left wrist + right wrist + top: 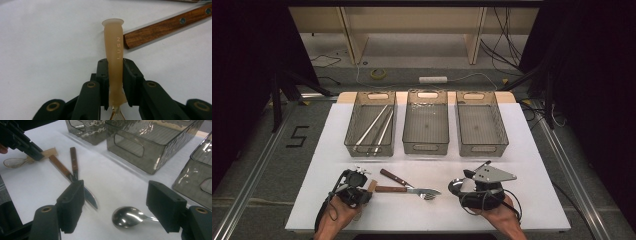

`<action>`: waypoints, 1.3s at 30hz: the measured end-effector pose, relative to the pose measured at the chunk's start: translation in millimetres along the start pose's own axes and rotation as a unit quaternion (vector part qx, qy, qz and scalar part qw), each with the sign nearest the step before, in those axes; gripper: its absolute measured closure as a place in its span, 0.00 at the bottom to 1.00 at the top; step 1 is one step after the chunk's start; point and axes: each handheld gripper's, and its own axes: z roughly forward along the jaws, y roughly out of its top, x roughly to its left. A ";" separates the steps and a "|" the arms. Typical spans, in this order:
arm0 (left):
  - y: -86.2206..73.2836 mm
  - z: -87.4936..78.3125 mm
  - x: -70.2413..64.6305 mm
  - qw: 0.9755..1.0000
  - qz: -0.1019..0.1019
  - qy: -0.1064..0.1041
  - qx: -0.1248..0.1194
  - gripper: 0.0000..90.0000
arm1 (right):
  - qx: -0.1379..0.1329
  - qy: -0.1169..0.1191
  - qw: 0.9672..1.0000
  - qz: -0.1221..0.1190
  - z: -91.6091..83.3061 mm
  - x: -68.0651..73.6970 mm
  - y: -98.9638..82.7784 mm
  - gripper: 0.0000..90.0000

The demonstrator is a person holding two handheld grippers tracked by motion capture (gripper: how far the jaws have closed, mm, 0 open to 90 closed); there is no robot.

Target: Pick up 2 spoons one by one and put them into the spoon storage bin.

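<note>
At the lower left of the high view, the left gripper grasps the beige plastic spoon by its handle, low on the white table. The right gripper stands released over the metal spoon.

In the left gripper view the plastic spoon runs off the bottom edge, its bowl hidden behind the left claw.
</note>
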 end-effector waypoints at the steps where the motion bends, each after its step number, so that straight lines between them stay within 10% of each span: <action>1: 0.4 -2.5 1.8 1.000 -0.001 -0.001 -0.004 0.85 | -0.001 0.000 1.000 0.000 -0.2 -0.1 0.0 0.35; 20: 15.7 -27.2 6.1 0.997 0.026 -0.037 -0.056 0.85 | -0.004 -0.002 1.000 0.006 -1.9 -5.0 0.2 0.35; 39: 71.3 -64.4 27.6 0.989 0.028 -0.043 -0.136 0.85 | -0.007 -0.006 1.000 0.011 -5.4 -10.4 0.0 0.34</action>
